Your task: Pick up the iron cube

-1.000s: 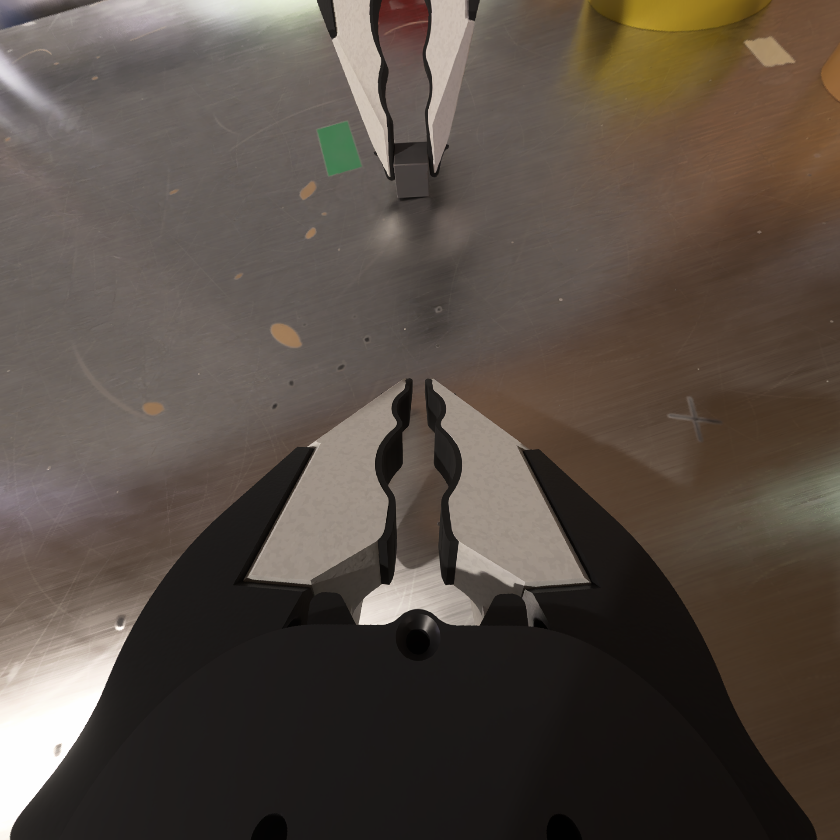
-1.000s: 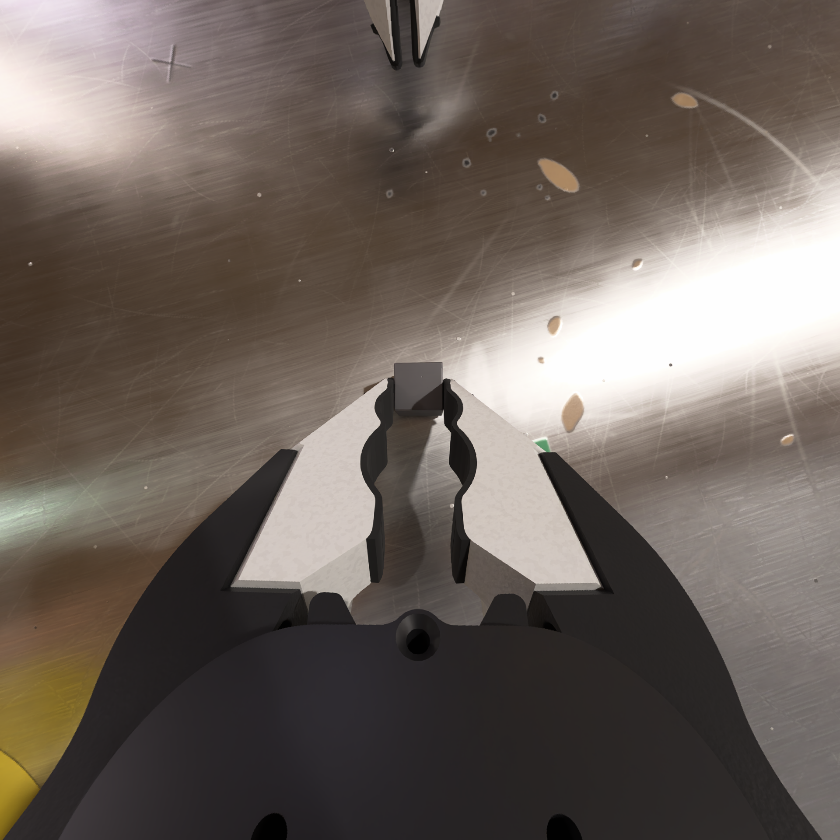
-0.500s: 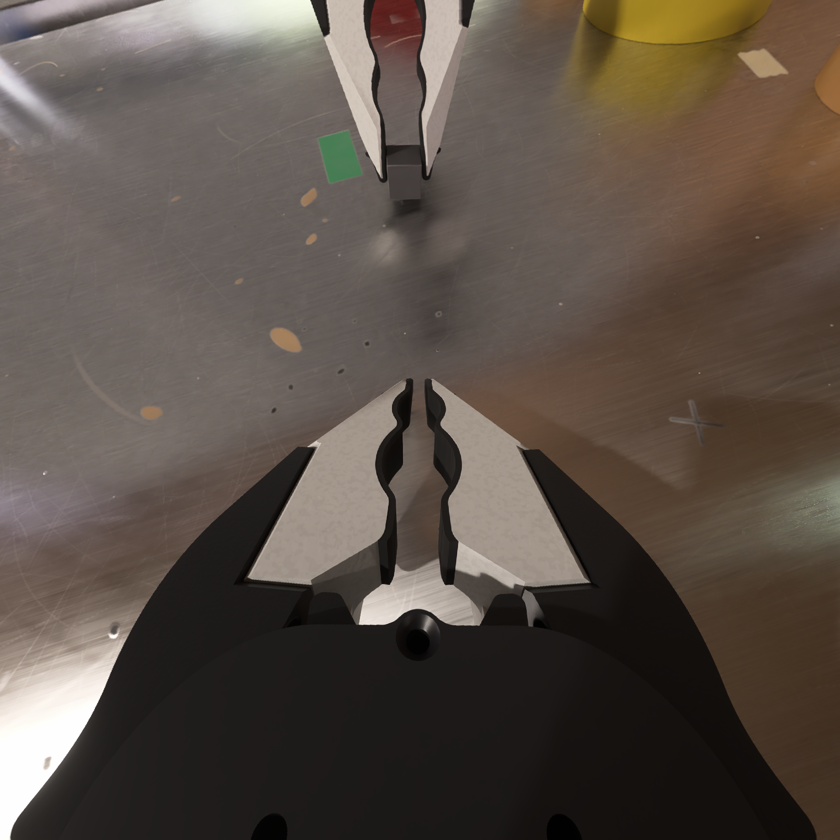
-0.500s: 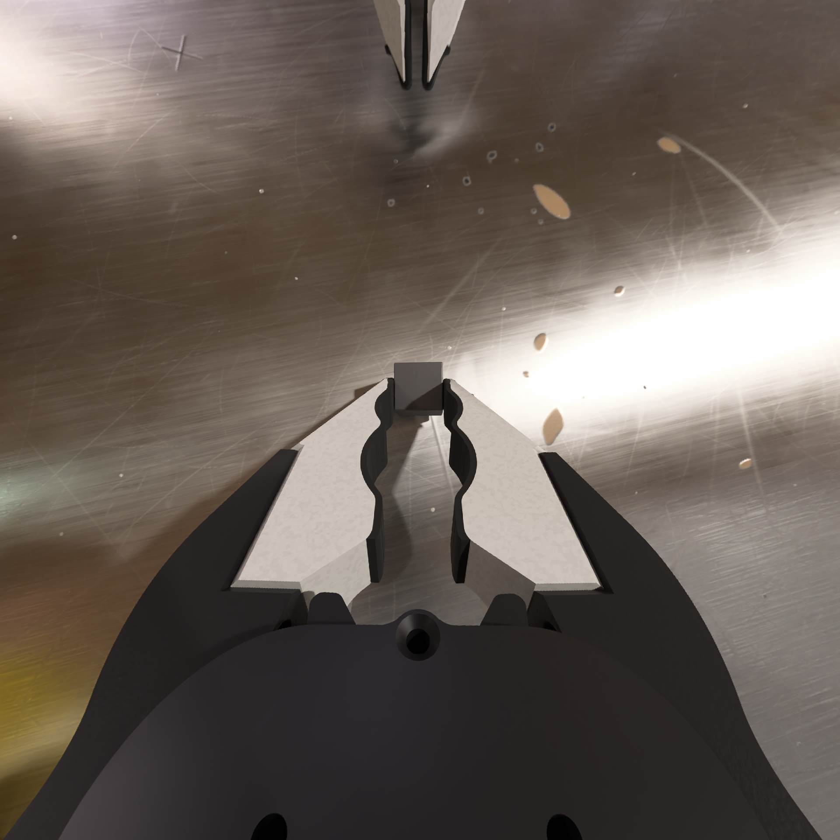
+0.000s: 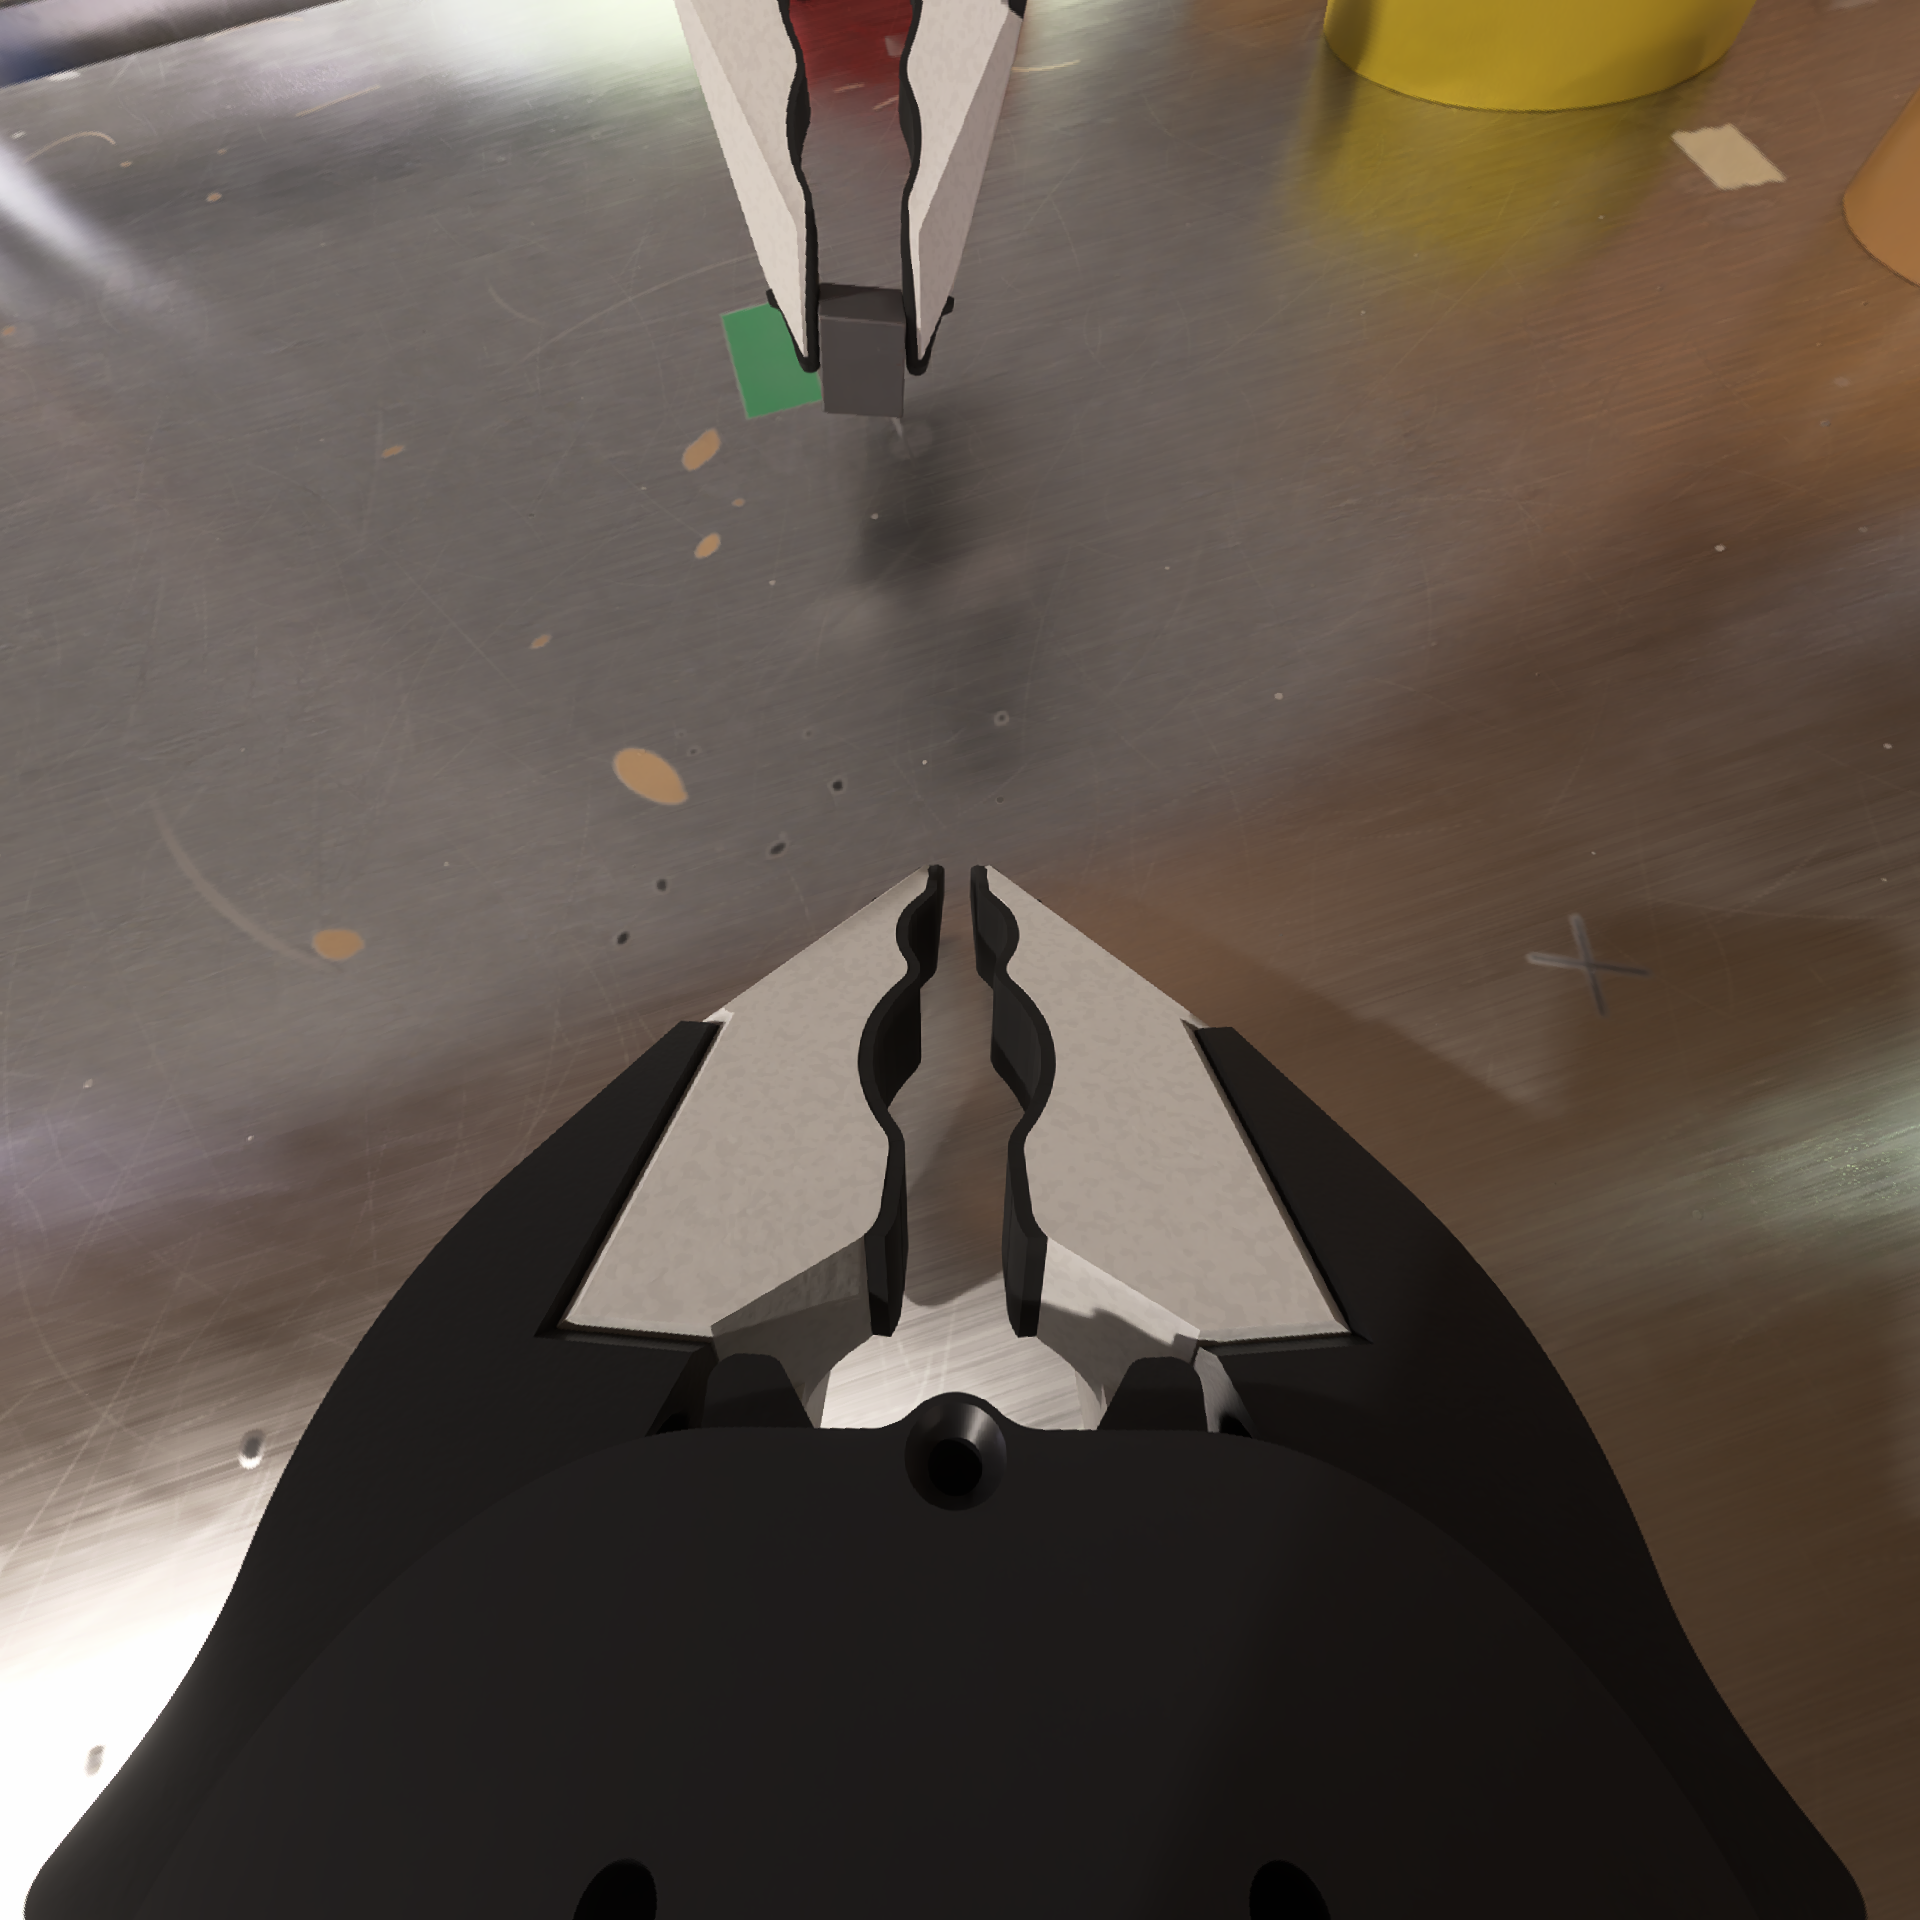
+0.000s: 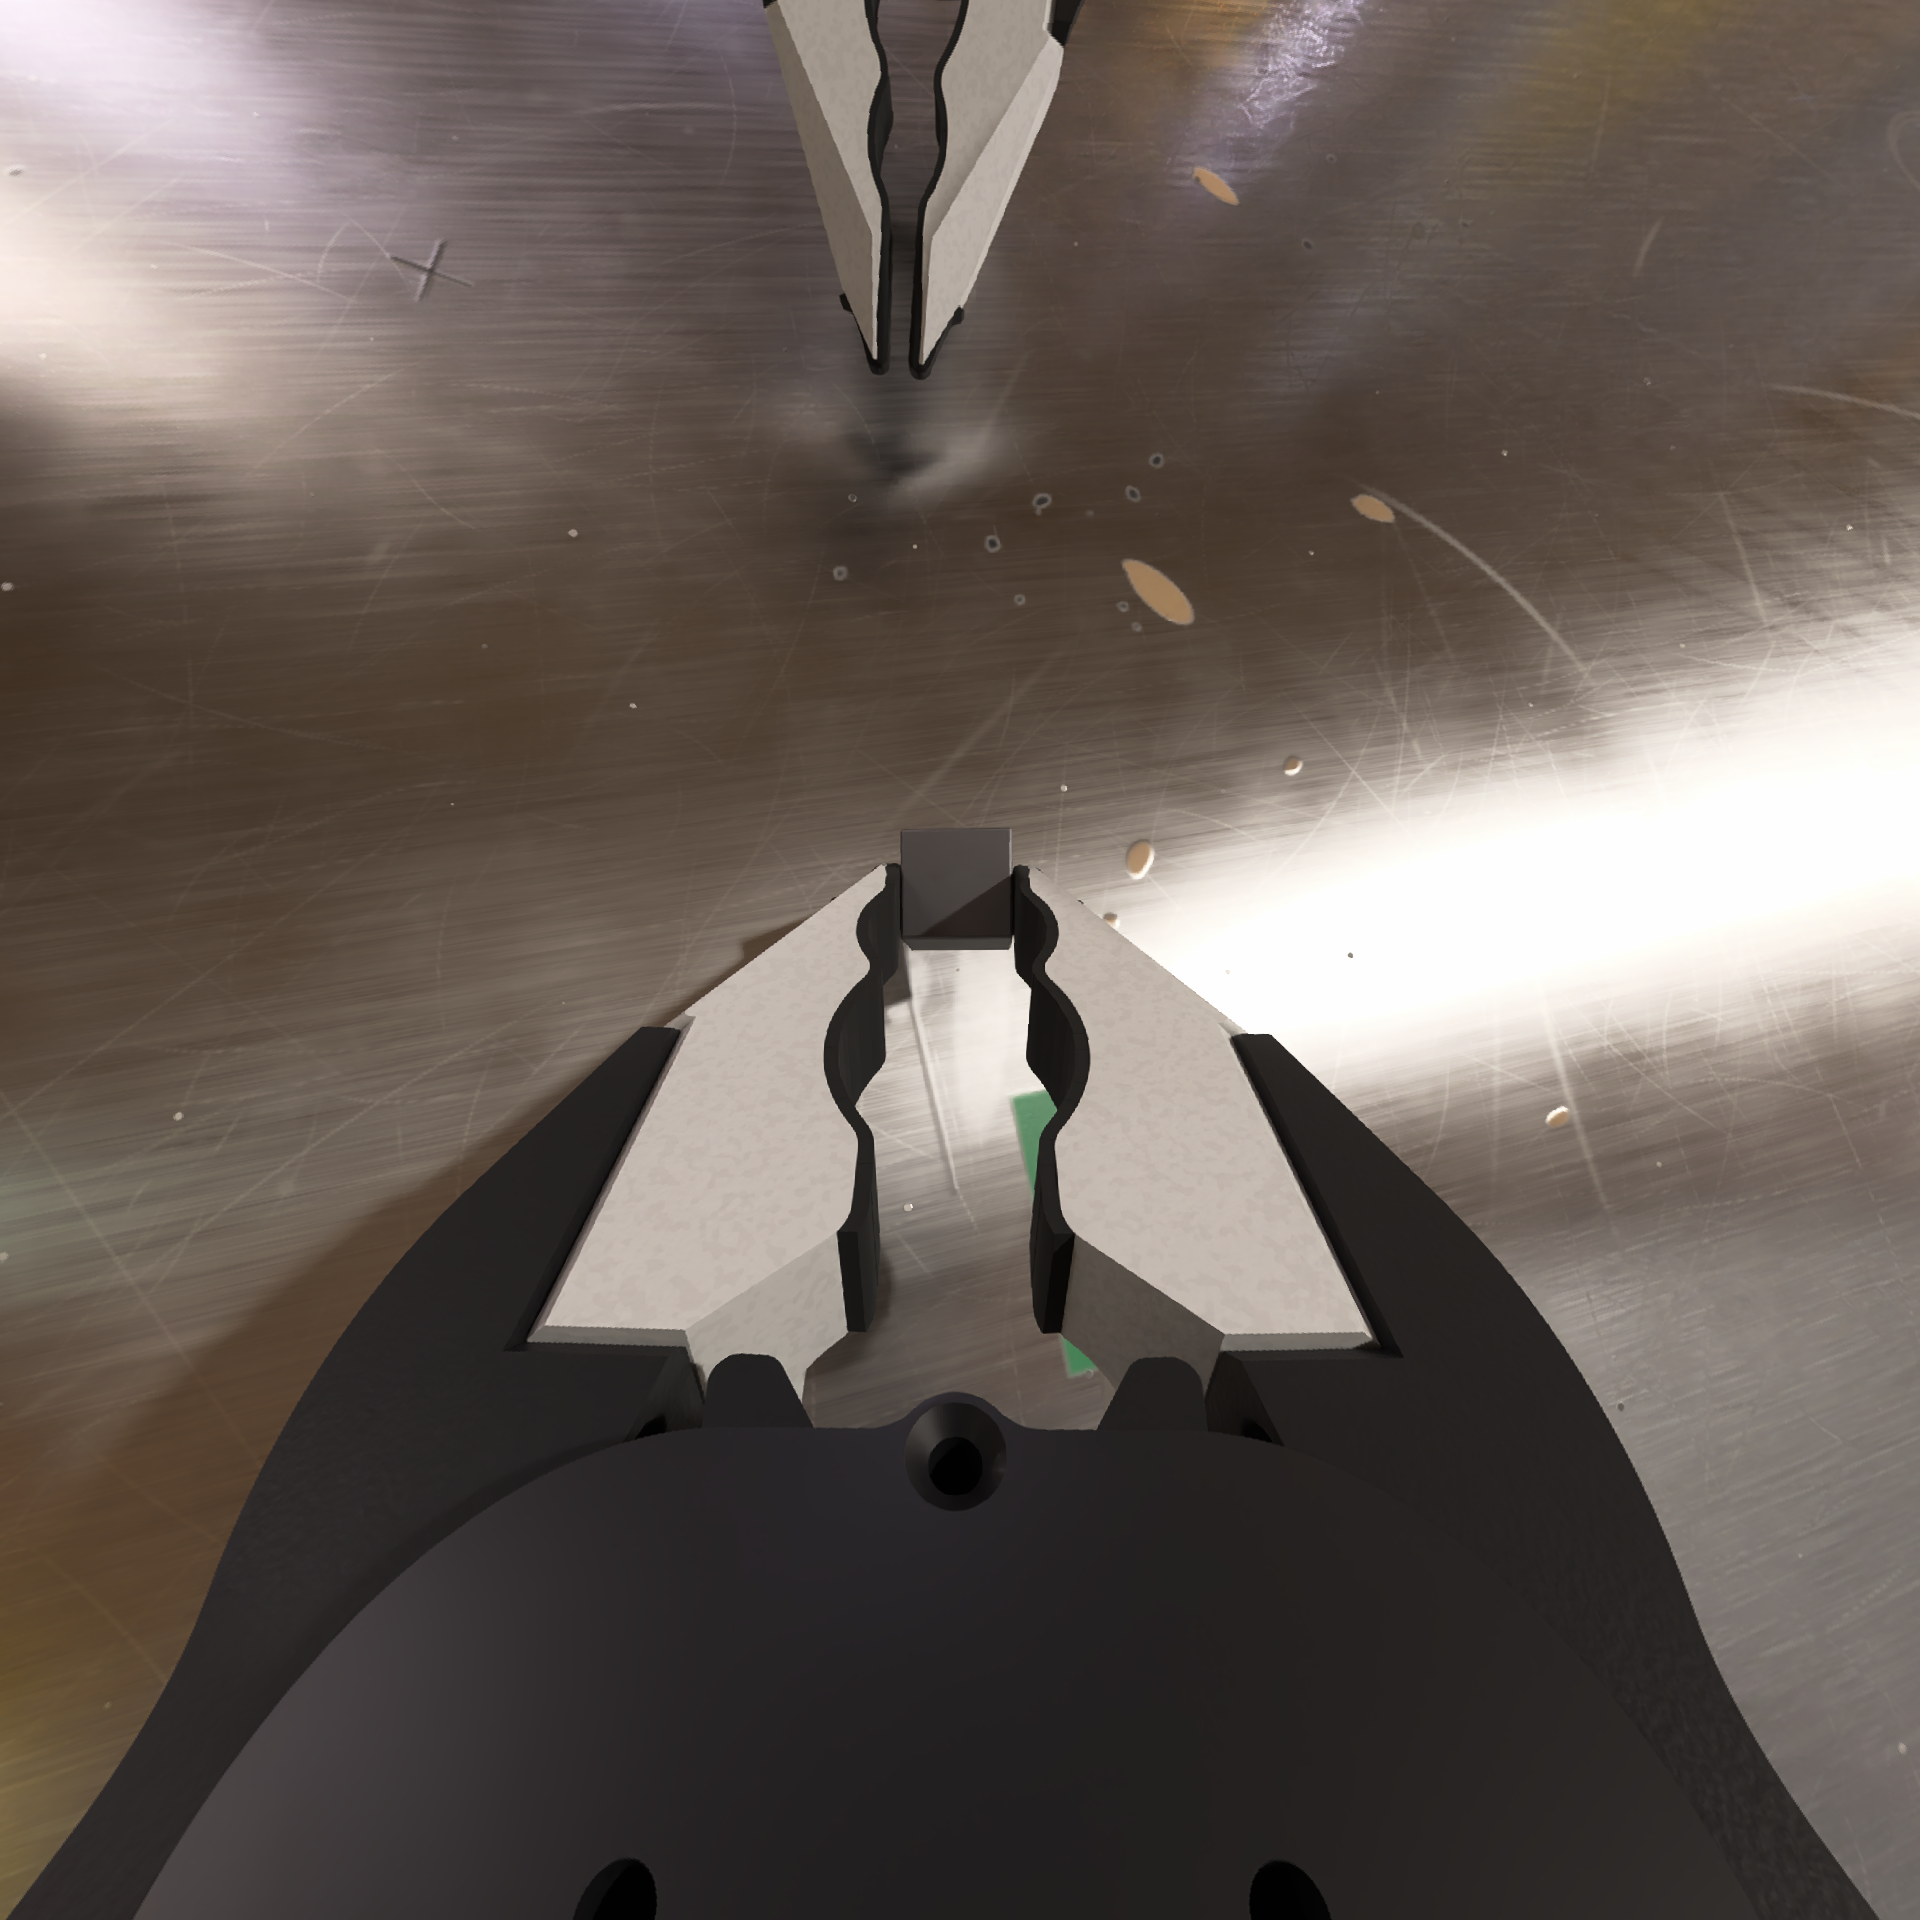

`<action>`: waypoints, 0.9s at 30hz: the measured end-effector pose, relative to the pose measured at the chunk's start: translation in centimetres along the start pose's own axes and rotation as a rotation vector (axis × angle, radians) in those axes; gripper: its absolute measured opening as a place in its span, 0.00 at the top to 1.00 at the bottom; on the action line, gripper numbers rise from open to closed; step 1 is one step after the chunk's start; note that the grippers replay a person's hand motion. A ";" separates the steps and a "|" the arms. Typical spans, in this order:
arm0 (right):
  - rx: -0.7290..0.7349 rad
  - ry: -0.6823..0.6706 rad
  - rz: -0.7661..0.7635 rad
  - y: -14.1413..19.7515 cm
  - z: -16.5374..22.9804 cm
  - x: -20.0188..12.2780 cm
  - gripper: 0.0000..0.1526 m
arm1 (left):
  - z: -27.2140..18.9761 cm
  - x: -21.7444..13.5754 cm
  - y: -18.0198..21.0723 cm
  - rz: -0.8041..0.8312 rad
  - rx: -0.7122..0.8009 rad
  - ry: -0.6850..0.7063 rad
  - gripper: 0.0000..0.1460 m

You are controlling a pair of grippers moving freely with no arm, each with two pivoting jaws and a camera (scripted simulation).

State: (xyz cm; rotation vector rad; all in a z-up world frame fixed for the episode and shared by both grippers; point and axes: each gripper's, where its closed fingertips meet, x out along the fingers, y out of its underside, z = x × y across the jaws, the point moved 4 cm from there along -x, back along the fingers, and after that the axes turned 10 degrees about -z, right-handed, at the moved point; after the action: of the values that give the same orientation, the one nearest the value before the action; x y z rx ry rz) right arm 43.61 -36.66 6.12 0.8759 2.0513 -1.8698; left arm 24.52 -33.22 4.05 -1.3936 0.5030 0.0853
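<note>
The iron cube [image 6: 956,886] is a small dark grey block. My right gripper [image 6: 956,894] is shut on it at the fingertips and holds it above the scratched metal table [image 6: 416,831]. In the left wrist view the cube [image 5: 862,348] hangs between the right gripper's fingertips [image 5: 862,338], clear of the table, with its shadow on the metal below. My left gripper [image 5: 956,878] is shut and empty, low over the table, facing the right gripper. It shows in the right wrist view [image 6: 899,364] at the top.
A green patch [image 5: 769,364] lies on the table behind the held cube, seen also between the right fingers [image 6: 1034,1127]. A yellow cylinder [image 5: 1538,52] and an orange object [image 5: 1886,208] stand at the far right. Tan spots [image 5: 649,774] and a scratched cross [image 5: 1584,966] mark the metal.
My right gripper has risen with the cube in it, so the cube is now higher above the table and its shadow has dropped away. The left gripper has stayed put, shut.
</note>
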 end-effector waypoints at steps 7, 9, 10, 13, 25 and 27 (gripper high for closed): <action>-0.008 -0.013 0.000 0.2 0.0 0.4 0.86 | 0.0 0.0 0.0 0.001 0.001 -0.002 0.97; -0.008 -0.014 -0.001 0.2 0.0 0.5 0.86 | 0.0 0.0 0.0 0.000 -0.001 -0.002 0.97; -0.009 -0.014 -0.001 0.2 0.0 0.5 0.86 | 0.0 0.0 0.0 0.001 0.000 -0.001 0.97; -0.011 -0.015 0.001 0.2 0.1 0.5 0.86 | 0.0 0.0 0.0 0.001 0.001 -0.001 0.97; -0.018 -0.005 -0.001 0.1 0.0 0.2 0.86 | 0.1 0.1 0.0 0.002 0.002 0.001 0.97; -0.016 -0.004 -0.006 0.1 -0.1 0.2 0.86 | 0.1 0.1 -0.1 0.002 0.002 0.003 0.97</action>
State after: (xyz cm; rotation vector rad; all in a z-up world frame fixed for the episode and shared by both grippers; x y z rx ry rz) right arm 43.51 -36.53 5.97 0.8618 2.0660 -1.8543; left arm 24.72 -33.13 4.05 -1.3916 0.5065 0.0846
